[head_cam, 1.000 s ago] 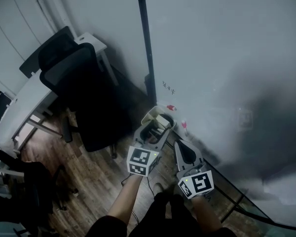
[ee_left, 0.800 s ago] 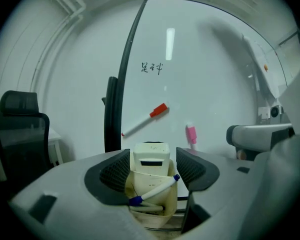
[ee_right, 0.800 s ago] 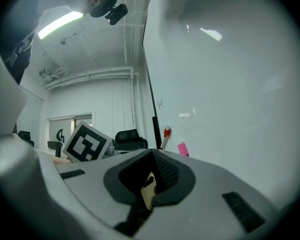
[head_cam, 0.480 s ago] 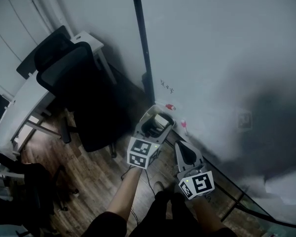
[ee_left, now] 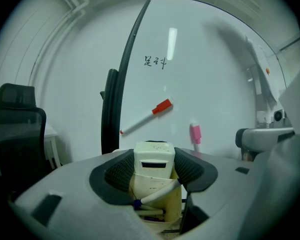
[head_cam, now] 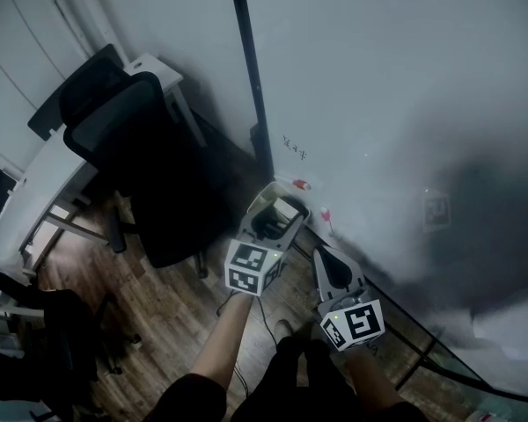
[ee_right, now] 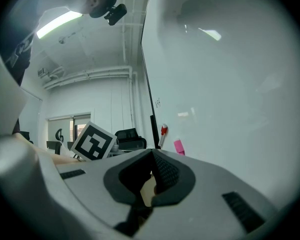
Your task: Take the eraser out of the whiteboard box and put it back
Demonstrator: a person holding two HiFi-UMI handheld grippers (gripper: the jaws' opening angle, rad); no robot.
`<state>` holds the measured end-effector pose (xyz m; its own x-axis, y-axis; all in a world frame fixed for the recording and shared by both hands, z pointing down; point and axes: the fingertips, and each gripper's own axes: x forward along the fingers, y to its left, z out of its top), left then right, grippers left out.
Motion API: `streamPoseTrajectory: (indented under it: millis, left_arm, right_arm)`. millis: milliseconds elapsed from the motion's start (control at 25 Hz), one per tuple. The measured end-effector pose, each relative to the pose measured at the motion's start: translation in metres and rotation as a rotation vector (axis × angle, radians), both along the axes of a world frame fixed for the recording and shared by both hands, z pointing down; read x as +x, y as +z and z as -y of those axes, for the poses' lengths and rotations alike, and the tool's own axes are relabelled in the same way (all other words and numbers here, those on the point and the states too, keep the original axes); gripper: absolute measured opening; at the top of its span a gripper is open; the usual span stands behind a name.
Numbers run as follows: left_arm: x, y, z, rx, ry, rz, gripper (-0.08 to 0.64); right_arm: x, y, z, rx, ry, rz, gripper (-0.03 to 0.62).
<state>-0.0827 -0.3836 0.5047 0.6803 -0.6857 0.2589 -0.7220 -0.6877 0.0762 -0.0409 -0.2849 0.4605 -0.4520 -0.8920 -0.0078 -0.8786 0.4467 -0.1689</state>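
Two grippers are near the lower edge of the whiteboard (head_cam: pixel 405 104). The left gripper (head_cam: pixel 278 221) reaches into the cream whiteboard box (ee_left: pixel 172 204), where the eraser (ee_left: pixel 153 164) stands upright behind a white marker with a blue end (ee_left: pixel 157 191). Its jaws are wide and have just been closing a little; the pads touch both sides of the eraser. The right gripper (ee_right: pixel 153 156) is just beside the left one, its jaws pressed together
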Motion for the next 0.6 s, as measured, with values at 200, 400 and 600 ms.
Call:
streamPoseTrajectory:
  millis: [200, 400, 600]
  left_arm:
    - [-0.002, -0.013, -0.003, 0.031, -0.009, -0.032, 0.244]
    - [-0.008, -0.04, -0.012, 0.069, -0.013, -0.07, 0.242]
    - [-0.016, -0.071, -0.027, 0.11, -0.04, -0.107, 0.243]
  right_arm:
    - [0.002, -0.006, -0.001, 0.011, -0.005, 0.0, 0.002]
    - [0.004, -0.021, -0.002, 0.037, -0.014, 0.004, 0.002]
    - [0.004, -0.044, -0.01, 0.072, -0.032, 0.018, 0.003]
